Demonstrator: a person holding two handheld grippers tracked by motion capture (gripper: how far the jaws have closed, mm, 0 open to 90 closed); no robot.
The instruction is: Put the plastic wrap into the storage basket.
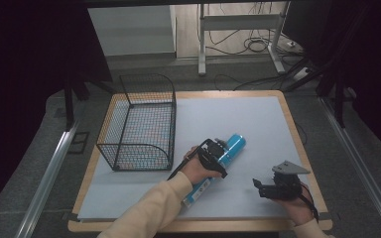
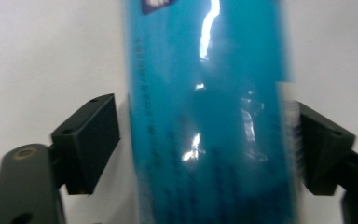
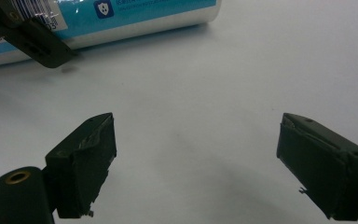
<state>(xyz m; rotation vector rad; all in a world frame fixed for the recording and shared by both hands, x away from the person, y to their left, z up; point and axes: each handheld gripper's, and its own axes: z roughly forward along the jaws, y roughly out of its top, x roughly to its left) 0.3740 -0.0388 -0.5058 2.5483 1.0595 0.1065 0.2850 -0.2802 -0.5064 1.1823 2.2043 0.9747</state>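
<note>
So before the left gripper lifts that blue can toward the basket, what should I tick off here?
1. Blue can between the left gripper jaws: ok.
2. Both pads pressing on the can: not ok; a gap shows at the left pad, and whether the other pad touches cannot be told.
3. Grip near the can's middle: ok in the high view.
4. Wire basket upright, open top unobstructed: ok.
5. Right gripper open and apart from the can: ok.

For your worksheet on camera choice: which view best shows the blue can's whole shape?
The high view: the blue can lies full length on the table. The left gripper view gives a blurred close-up; the right gripper view shows its lower side.
</note>
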